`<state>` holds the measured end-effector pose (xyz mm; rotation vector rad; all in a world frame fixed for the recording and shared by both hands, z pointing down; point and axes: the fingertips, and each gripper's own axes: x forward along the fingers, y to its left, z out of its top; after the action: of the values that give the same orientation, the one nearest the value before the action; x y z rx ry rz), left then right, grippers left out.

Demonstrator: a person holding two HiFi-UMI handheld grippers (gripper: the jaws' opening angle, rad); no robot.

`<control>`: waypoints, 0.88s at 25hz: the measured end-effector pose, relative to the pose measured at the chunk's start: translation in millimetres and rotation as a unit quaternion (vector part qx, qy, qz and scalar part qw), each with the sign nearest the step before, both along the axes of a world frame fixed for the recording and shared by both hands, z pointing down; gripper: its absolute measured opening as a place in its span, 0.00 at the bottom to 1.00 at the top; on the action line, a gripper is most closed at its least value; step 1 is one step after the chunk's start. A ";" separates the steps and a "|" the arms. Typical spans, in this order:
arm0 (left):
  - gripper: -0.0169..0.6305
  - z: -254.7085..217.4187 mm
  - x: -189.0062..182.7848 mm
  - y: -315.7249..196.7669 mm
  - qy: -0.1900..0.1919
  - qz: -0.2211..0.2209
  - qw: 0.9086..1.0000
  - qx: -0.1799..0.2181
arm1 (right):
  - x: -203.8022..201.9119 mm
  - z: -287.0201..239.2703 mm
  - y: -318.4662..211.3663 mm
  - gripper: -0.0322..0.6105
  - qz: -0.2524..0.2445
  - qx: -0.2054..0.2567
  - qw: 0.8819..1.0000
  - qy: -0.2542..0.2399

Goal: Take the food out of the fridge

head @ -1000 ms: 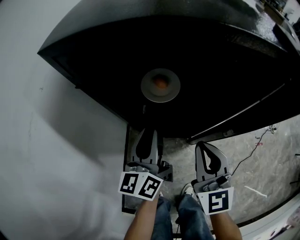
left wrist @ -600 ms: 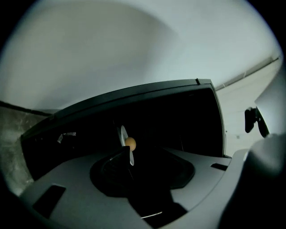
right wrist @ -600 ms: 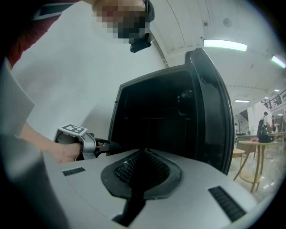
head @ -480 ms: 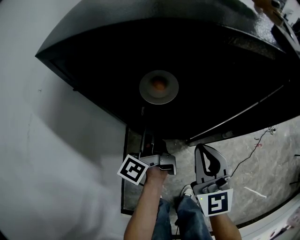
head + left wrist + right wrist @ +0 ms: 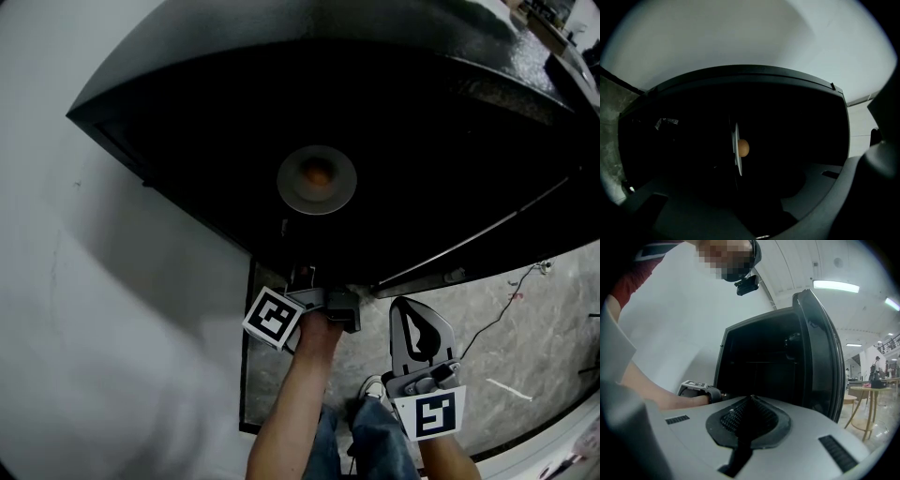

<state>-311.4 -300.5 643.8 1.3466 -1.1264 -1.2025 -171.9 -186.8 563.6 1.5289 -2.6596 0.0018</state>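
An open black fridge (image 5: pixel 394 84) fills the head view. On its dark shelf sits a grey plate (image 5: pixel 317 179) with a small orange food ball (image 5: pixel 318 172). My left gripper (image 5: pixel 314 286) is rolled on its side at the fridge's front edge, below the plate. Its jaws are opening, with nothing between them. In the left gripper view the plate (image 5: pixel 736 161) appears edge-on with the ball (image 5: pixel 743 148) straight ahead, and dark fingers (image 5: pixel 876 183) frame the bottom and right. My right gripper (image 5: pixel 413 317) hangs outside the fridge, pads (image 5: pixel 747 420) pressed together on nothing.
The fridge door (image 5: pixel 824 357) stands open on the right. A white wall (image 5: pixel 84 281) runs along the left. Grey concrete floor (image 5: pixel 534 319) carries a thin cable (image 5: pixel 497 309). The person's jeans (image 5: pixel 375 436) are below. Tables and chairs (image 5: pixel 862 401) stand far off.
My left gripper has gone forward to the fridge opening and rolled onto its side, its marker cube now facing left, and its jaws have spread. The right gripper has stayed put.
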 end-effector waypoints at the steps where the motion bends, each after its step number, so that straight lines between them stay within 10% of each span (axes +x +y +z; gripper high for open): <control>1: 0.30 0.5 0.8 -3.2 0.001 0.000 1.000 0.001 | 1.1 0.4 0.4 0.08 0.000 -0.001 1.000 0.000; 22: 0.30 27.1 -2.1 -41.8 -0.021 -0.011 0.999 -0.032 | 14.5 11.7 -12.0 0.08 0.006 -0.017 1.000 0.007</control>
<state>-313.5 -342.3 670.9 1.3203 -1.2019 -1.1490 -157.4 -198.9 575.3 1.5283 -2.6262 0.0375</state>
